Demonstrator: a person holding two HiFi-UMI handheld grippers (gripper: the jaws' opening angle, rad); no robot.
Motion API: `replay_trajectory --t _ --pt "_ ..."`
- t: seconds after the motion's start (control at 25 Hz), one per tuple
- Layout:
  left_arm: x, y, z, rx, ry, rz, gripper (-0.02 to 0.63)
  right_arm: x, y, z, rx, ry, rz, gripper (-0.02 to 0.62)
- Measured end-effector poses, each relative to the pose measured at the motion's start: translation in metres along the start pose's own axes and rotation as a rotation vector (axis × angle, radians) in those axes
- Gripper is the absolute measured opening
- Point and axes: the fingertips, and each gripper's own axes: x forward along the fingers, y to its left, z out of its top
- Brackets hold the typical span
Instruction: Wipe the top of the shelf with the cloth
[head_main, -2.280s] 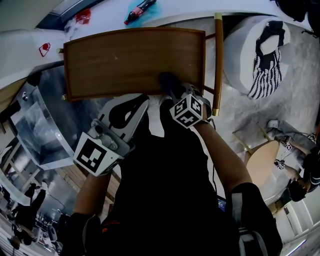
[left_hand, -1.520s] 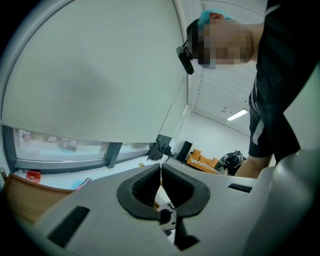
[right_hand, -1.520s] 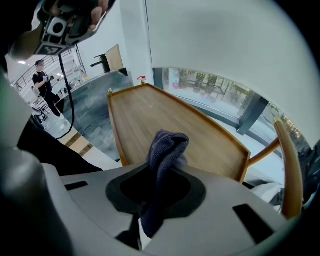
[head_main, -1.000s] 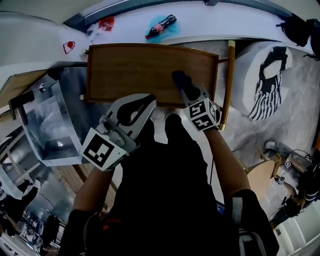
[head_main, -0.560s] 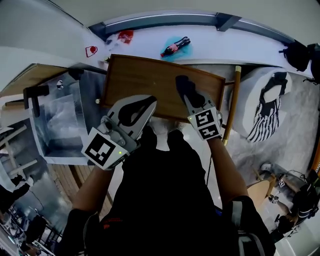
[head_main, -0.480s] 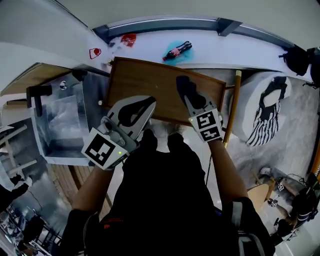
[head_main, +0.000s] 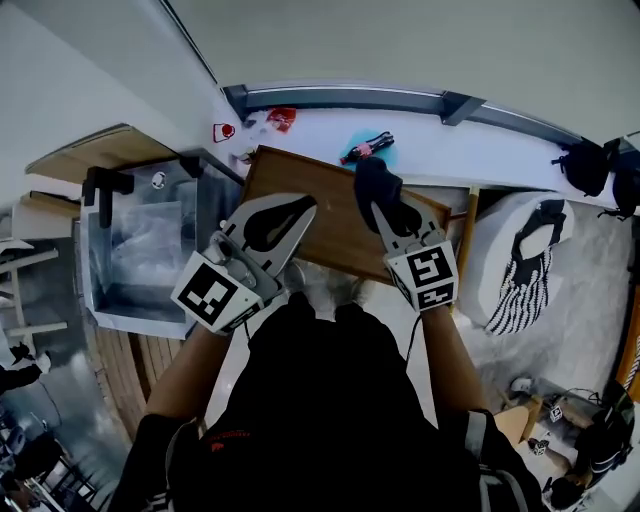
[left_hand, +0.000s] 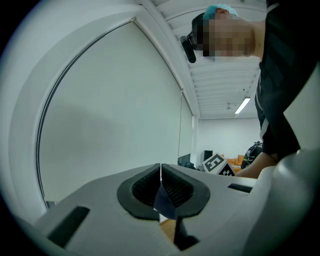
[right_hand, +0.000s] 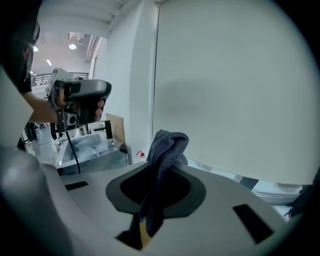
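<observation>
Head view: the left gripper (head_main: 303, 208) hovers with its tips over the near left part of the wooden shelf top (head_main: 335, 238). Just to its right, the right gripper (head_main: 386, 207) presses a dark cloth (head_main: 371, 184) onto the shelf's far right part. Beyond the right gripper's tips, a dark drink bottle (head_main: 368, 147) with a red label lies on a white ledge. A clear plastic box (head_main: 150, 240) stands left of the left gripper.

Left gripper view: the left gripper (left_hand: 160, 173) is clenched, its jaws meeting tip to tip against a pale wall, with no object clearly caught between them. The right gripper's marker cube (left_hand: 217, 164) shows off to the right.

Right gripper view: the right gripper (right_hand: 163, 174) grasps the grey-blue cloth (right_hand: 167, 146), which bunches up past the jaw tips and hangs down between them. To its left a hand holds the left gripper (right_hand: 77, 97) above the clear box (right_hand: 90, 147).
</observation>
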Motion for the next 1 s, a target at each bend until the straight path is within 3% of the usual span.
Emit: replay_trajectory --t 0.48,1.0 --pt "-0.009 -0.005 0.033 0.038 -0.064 0.007 0.026 -0.06 0.012 0.089 0.031 -0.219 0.02 0.055" --pt "-0.009 0.011 0.047 0.048 -0.101 0.028 0.026 -0.073 0.013 0.141 0.039 -0.316 0.048 0.055"
